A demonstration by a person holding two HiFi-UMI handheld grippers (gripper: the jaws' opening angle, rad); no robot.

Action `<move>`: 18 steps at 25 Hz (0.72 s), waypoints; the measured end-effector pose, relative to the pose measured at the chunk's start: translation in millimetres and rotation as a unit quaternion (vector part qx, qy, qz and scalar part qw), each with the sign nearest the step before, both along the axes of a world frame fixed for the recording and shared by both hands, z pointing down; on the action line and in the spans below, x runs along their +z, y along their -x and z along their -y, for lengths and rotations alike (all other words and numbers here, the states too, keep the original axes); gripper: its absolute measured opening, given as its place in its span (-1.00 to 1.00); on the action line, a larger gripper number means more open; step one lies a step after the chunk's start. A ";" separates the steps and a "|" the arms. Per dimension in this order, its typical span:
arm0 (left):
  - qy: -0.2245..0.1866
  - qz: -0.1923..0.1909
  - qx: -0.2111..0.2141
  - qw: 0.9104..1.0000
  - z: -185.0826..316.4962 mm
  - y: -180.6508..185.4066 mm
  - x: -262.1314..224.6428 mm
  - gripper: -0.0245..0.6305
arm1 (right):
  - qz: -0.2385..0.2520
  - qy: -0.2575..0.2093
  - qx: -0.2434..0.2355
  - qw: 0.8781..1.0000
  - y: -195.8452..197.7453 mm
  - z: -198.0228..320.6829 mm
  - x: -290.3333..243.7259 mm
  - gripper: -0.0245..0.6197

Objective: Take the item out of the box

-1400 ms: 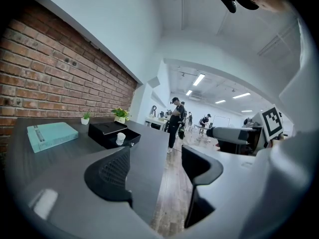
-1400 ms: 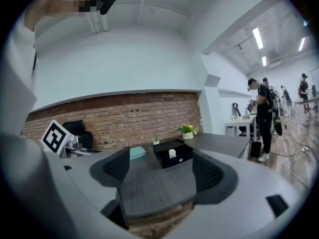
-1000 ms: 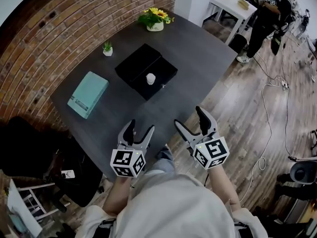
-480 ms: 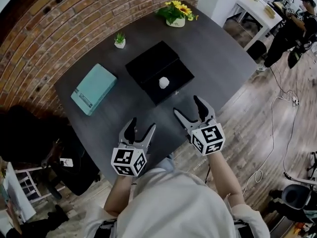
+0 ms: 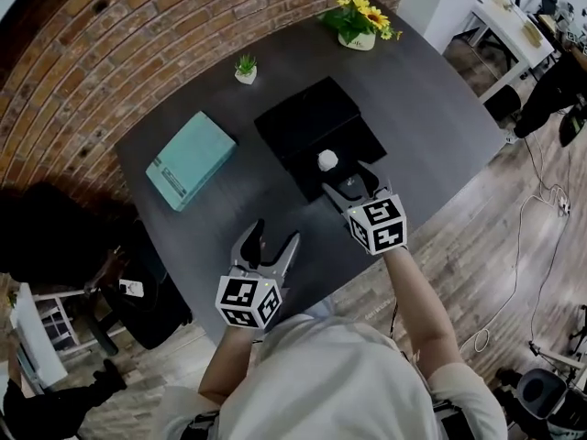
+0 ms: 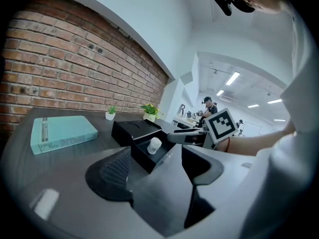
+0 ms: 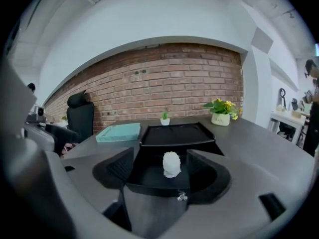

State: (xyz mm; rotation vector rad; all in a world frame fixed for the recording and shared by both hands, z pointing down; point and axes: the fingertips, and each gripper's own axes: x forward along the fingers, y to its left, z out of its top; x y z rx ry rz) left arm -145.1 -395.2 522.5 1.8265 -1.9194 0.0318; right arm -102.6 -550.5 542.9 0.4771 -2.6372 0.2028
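A black box (image 5: pixel 312 117) lies open on the dark grey table (image 5: pixel 431 108), its lid folded back. A small white item (image 5: pixel 327 160) stands in the near tray. My right gripper (image 5: pixel 350 181) is at the tray's front edge, and its jaws are closing. In the right gripper view the item (image 7: pixel 171 164) stands upright just ahead of the gripper (image 7: pixel 166 177), with no pad touching it. My left gripper (image 5: pixel 275 236) hangs open and empty over the table's near edge. In the left gripper view the item (image 6: pixel 154 145) is well beyond that gripper (image 6: pixel 157 169).
A teal book (image 5: pixel 190 159) lies left of the box. A small potted plant (image 5: pixel 245 67) and a pot of yellow flowers (image 5: pixel 360 24) stand at the far side by the brick wall. A black chair (image 5: pixel 55 246) is at the left, and wooden floor (image 5: pixel 514 209) at the right.
My right gripper has moved forward from the near table edge to the box's front, close behind the white item. The left gripper has stayed near the edge, still open.
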 end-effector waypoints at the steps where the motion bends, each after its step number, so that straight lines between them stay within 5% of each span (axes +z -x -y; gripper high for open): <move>1: 0.001 0.000 -0.002 1.000 0.6 1.6 1.0 0.05 | -0.011 0.003 -0.006 1.000 6.4 3.3 6.1 0.09; 12: 0.005 0.001 -0.021 1.000 2.2 20.2 3.6 0.05 | -0.162 0.012 -0.068 0.984 50.7 34.1 63.0 -0.20; 18: 0.006 0.003 -0.033 0.999 1.9 30.0 4.0 0.05 | -0.206 0.023 -0.075 0.975 56.1 40.5 78.8 -0.41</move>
